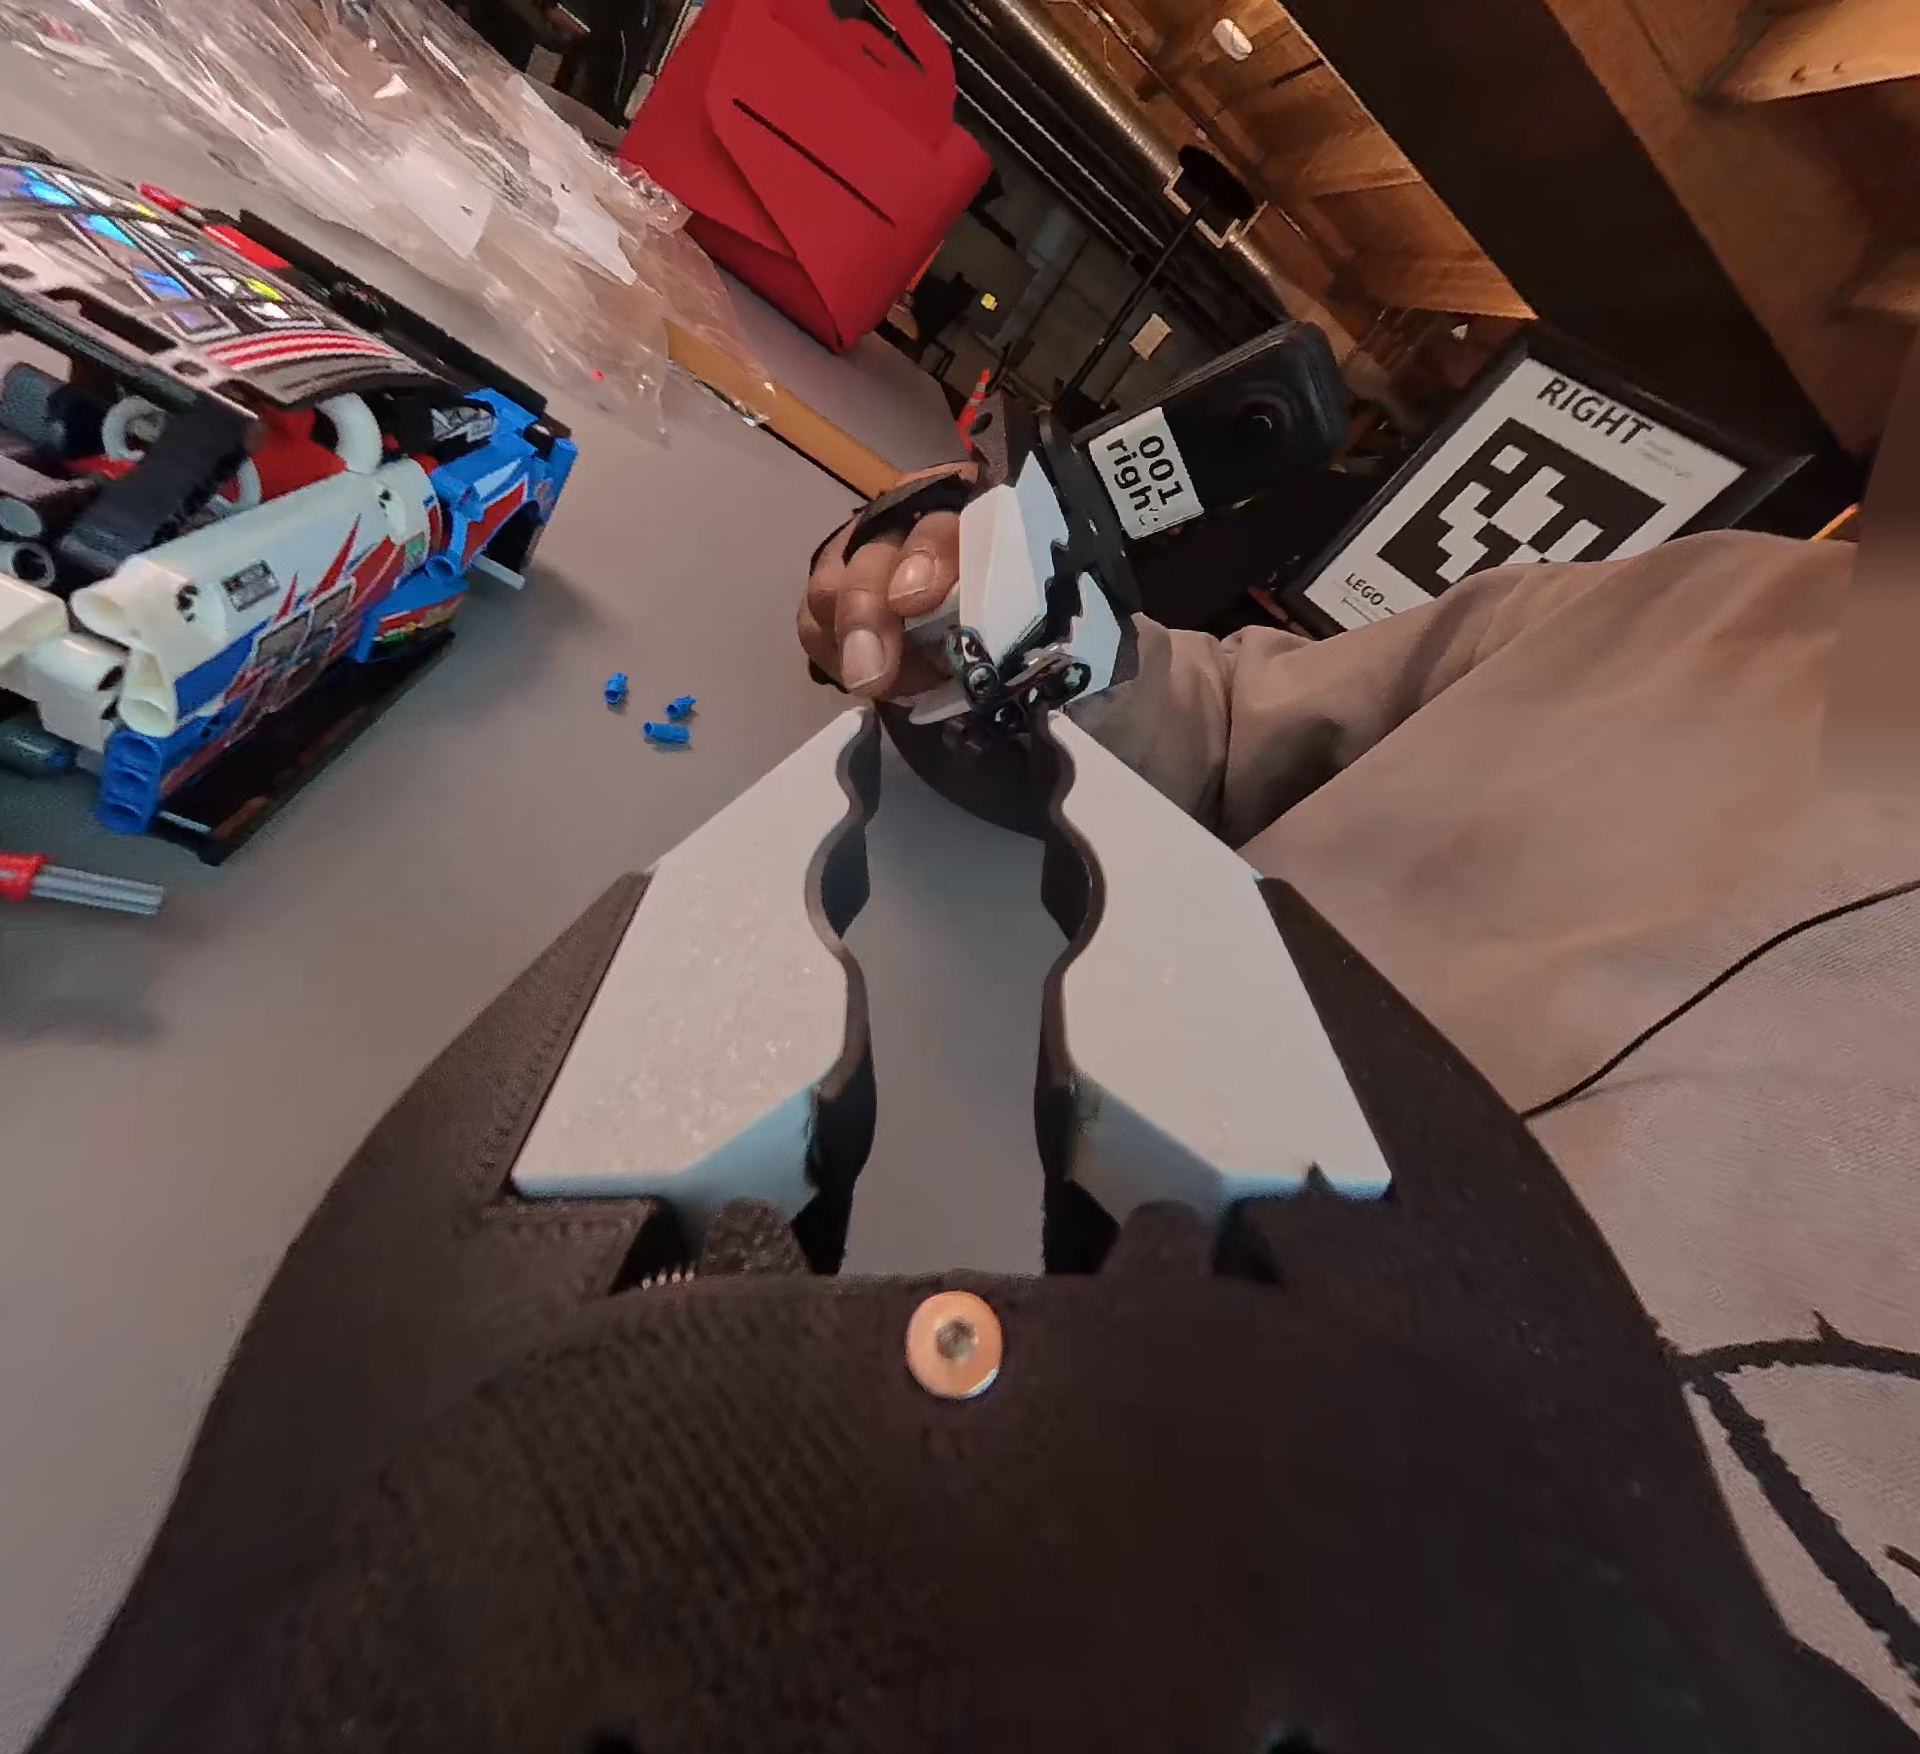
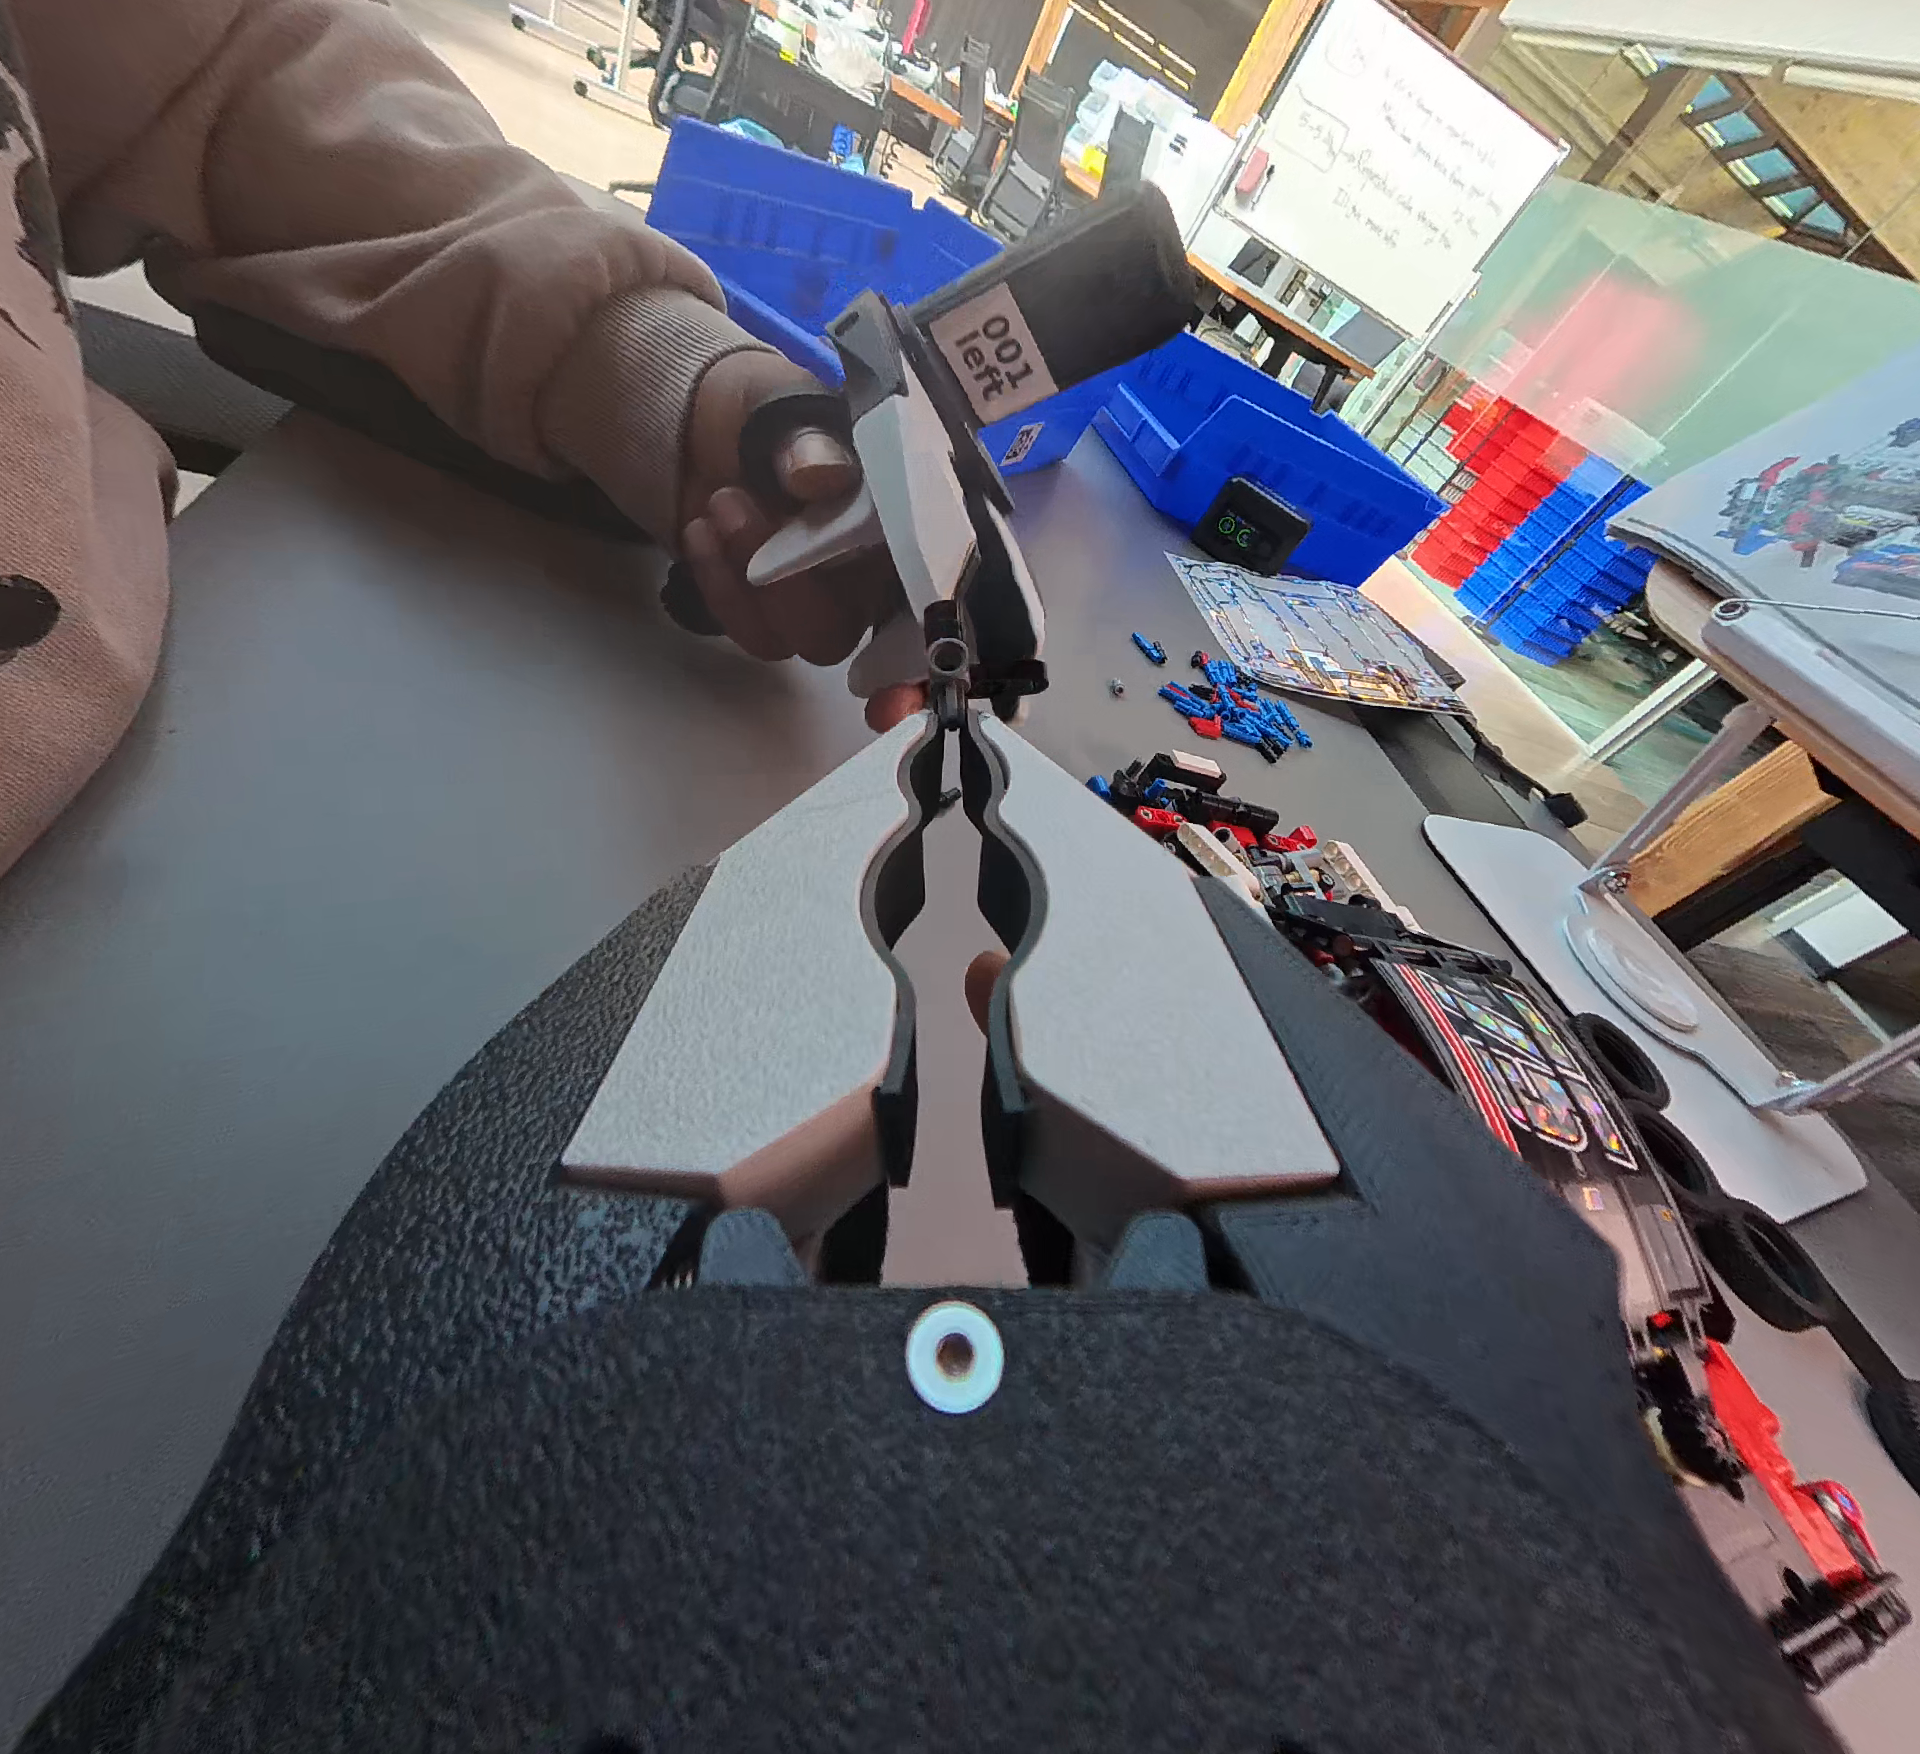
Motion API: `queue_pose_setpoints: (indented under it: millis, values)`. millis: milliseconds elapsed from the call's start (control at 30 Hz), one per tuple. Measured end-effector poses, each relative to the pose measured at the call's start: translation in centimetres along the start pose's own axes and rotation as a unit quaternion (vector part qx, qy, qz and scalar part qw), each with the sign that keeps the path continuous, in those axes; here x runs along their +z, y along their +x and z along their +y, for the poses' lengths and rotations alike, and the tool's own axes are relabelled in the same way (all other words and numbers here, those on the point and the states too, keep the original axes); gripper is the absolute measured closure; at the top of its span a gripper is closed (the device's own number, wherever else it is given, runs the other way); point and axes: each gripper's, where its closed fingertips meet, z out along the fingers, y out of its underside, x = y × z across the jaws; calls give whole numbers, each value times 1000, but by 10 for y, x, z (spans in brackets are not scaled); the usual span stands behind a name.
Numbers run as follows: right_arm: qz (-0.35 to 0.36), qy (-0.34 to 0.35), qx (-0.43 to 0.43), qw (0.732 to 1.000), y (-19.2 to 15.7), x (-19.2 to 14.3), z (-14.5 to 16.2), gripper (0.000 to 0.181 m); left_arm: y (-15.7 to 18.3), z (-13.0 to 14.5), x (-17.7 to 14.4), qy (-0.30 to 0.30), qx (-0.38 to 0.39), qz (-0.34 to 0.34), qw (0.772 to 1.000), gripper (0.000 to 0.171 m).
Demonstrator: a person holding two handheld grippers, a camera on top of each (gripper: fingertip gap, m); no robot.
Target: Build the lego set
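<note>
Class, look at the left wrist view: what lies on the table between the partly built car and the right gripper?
Three small blue pins lie loose on the grey table between the car and the right gripper; otherwise that stretch is bare.

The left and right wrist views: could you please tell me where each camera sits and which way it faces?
Left wrist view: on the left gripper, looking along its fingers at the right gripper, the hand and sleeve; lego car at left.
Right wrist view: on the right gripper, facing the left gripper and loose parts.
Shared: the small black lego piece between the grippers, and the grey table.
</note>
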Motion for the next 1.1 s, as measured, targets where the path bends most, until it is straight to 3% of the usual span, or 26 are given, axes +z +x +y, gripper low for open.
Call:
queue_pose_setpoints:
  millis: [167, 367, 567, 800, 1000, 1100]
  values:
    - [-5, 18, -14, 1000, -6, 1, -10, 180, 20, 3, 6, 2, -78, 84, 993, 151]
    - [3, 7, -9, 1000, -2, 1, -5, 180, 28, 3, 5, -1, -72, 108, 992, 164]
    - [18, -37, 0, 999, 3, 5, 12, 180, 15, 5, 6, -12, -30, 51, 998, 165]
    - [73, -107, 41, 991, 36, -8, 43, 173, -25, 7, -4, -22, -16, -75, 997, 165]
    - [136, -222, 92, 961, 75, -44, 84, 177, -47, 10, -9, -36, -1, -157, 987, 165]
    - [108, -269, 148, 945, 71, -61, 101, 178, -54, 12, -10, -44, -1, -180, 983, 165]
